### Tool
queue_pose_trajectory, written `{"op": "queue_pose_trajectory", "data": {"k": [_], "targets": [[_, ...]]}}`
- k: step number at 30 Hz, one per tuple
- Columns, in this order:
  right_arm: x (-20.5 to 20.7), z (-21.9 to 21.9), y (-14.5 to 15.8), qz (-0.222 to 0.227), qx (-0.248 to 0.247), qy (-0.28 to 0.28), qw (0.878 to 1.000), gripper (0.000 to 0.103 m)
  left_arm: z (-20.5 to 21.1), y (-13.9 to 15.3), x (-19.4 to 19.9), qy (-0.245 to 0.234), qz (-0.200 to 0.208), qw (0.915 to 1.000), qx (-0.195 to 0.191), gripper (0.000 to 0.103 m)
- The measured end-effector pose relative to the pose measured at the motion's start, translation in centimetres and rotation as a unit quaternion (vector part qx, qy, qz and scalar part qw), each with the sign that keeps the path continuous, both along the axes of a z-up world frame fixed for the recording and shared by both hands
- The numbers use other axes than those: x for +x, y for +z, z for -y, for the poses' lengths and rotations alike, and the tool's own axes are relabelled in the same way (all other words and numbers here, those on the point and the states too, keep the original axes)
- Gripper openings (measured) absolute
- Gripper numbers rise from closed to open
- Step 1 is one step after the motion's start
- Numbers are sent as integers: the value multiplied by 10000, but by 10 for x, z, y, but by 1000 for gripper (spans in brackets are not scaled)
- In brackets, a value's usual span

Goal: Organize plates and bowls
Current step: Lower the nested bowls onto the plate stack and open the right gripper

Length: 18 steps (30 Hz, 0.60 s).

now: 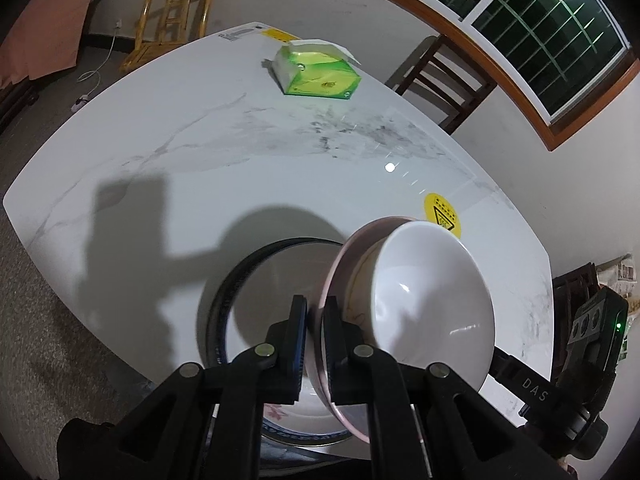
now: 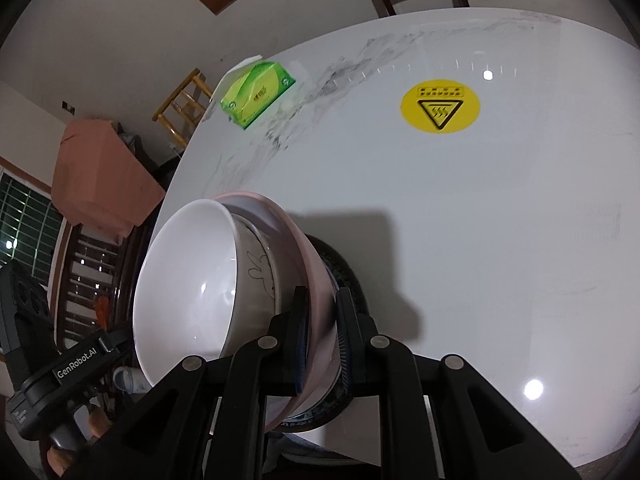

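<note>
Both claws were clamped on the same stack: left gripper [image 1: 315, 312] pinched the rim of the pink bowl [image 1: 334, 280] from one side, right gripper [image 2: 323, 304] pinched the opposite rim, jaws narrow on the thin wall in each case. Stack was tilted, held above the marble table [image 1: 200, 160] near its front edge.

Pink bowl: pale pink outside, rim slightly wider than what sits in it. White bowl [image 1: 432, 300] nested inside, glossy, plain interior, light glints on the glaze. Right wrist view showed a thin dark line drawing on the white bowl's outer wall, shape hard to make out.

Under the stack sat a plate [image 1: 256, 280] with a dark rim band; a second plate [image 1: 304, 432] with blue rim pattern and a pink flower mark lay just beneath the grippers.

Writing: "GenRobot.AI" on the other gripper's body in the right wrist view; "DAS" partly readable on the one in the left view. Yellow round sticker [image 2: 440, 106] on the table carried a black triangle with heat waves, top line of characters too small to read. Green tissue pack [image 1: 316, 76] sat at the far side, its print unreadable.
</note>
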State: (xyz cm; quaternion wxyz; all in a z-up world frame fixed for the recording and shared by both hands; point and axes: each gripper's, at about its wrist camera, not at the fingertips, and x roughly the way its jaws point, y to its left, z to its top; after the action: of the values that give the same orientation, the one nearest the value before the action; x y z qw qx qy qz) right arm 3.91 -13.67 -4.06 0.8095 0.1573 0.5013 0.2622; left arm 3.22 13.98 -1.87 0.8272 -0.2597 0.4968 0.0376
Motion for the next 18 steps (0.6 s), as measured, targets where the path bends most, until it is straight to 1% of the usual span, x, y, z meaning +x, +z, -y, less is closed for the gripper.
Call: {"op": "queue_pose_trajectory", "data": {"k": [6,18], "targets": [[-1,-12,-4,-59,-92,84,9999,15,-9,-7,-2,49,-84,9999,-72,6],[2,-21,-13,-159,-197,84,9996,15,-15,-17,1,67,-155,9998,-83,6]]}}
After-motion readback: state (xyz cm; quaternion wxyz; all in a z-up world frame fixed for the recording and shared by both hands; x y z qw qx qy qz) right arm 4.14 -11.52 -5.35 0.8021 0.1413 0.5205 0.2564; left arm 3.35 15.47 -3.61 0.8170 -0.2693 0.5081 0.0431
